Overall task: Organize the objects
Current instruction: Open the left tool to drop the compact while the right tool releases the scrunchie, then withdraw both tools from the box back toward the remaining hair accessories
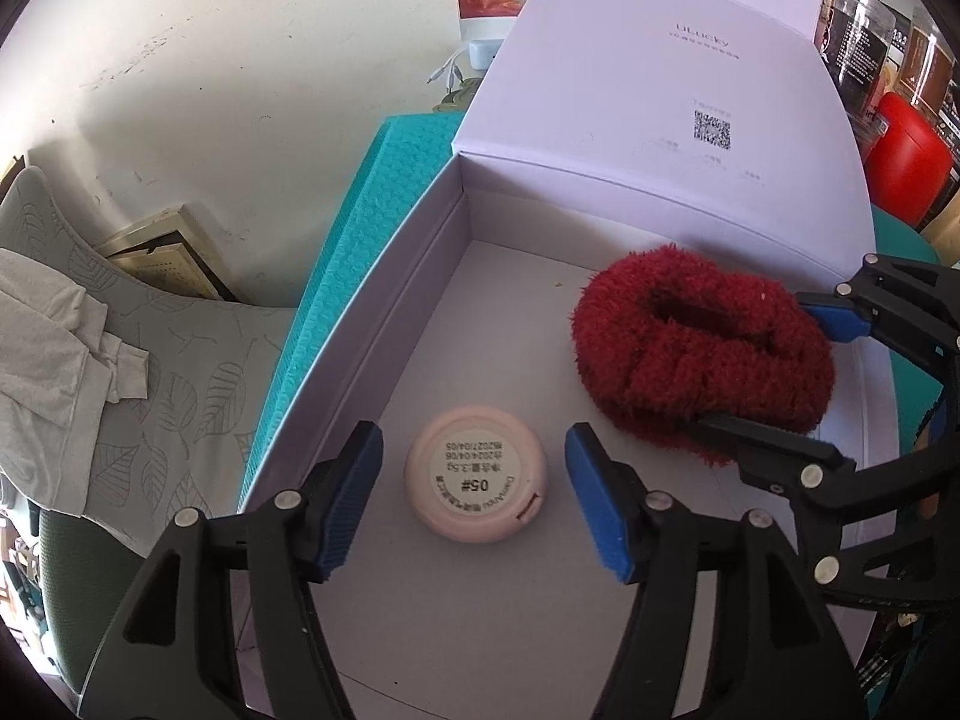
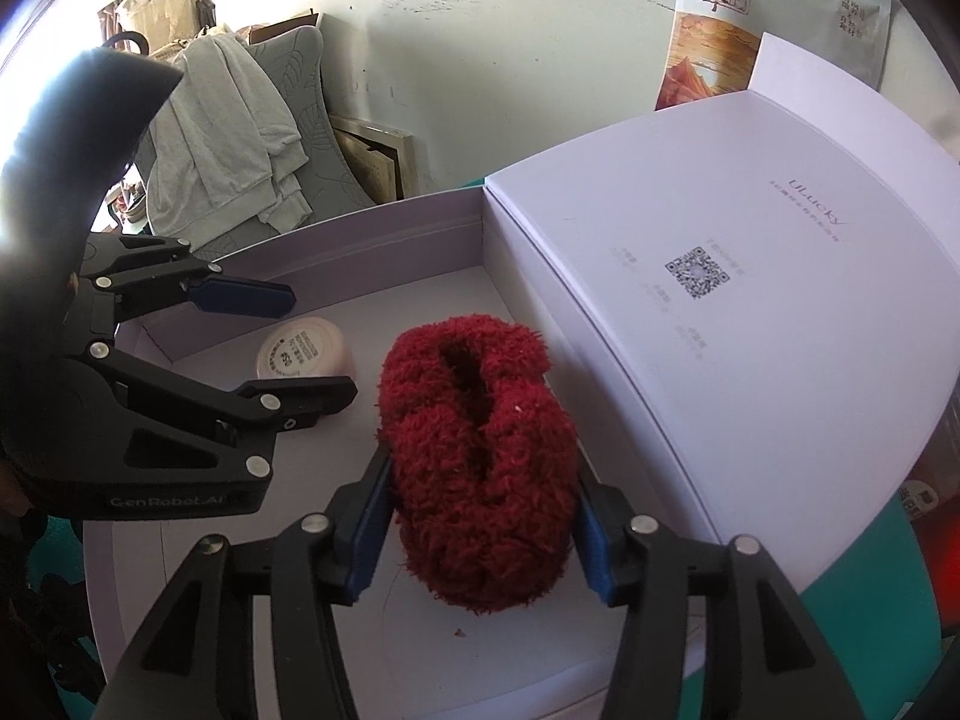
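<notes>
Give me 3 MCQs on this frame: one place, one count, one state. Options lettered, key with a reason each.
1. Where does the round pink compact lie?
A. on the lid
B. inside the open white box
C. on the chair

2. How many objects lie in the box?
A. two
B. three
C. five

3. How does the left gripper stand?
A. shut on the compact
B. open, pads clear of it
C. shut on the fluffy red sock bundle

Key: B, it rests on the box floor; A, only compact and bundle; B, gaps show on both sides.
</notes>
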The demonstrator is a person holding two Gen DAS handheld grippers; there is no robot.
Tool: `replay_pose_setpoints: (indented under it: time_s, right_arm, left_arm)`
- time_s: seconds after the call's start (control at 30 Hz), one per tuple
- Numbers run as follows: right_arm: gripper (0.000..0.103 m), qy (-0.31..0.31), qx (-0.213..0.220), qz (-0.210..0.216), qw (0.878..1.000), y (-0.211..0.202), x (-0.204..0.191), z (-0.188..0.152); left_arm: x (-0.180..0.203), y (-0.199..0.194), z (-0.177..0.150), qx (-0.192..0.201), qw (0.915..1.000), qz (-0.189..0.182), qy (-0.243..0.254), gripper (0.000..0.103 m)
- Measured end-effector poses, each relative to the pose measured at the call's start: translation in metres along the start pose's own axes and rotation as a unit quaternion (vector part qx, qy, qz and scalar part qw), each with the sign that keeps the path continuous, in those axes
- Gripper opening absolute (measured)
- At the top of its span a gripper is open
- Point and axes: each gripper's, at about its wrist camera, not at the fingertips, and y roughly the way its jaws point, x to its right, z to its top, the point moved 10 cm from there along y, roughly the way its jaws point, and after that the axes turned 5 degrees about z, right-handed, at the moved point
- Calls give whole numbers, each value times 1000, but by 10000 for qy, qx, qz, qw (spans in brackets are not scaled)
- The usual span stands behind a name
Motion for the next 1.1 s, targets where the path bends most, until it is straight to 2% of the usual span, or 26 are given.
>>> replay_pose_setpoints:
  time_s: [0.13,0.4,0.7,1.1]
  right_arm:
    - [59,28,38,-30,10000,-4,2,1]
    - [59,35,175,-91,9998,-24,3,3]
    - [59,-34,390,-219,9990,-57,-2,7]
    - [59,-126,768,-430,9960,-116,-17,8]
  left_arm:
    - [-1,-13,2,126,9999,-58,-28,64]
    - [-6,-42,2,235,9997,55,-75,64]
    - [-4,-85,0,343,9992,78,-183,64]
    - [5,-167,-8,767,9964,338,-155,65]
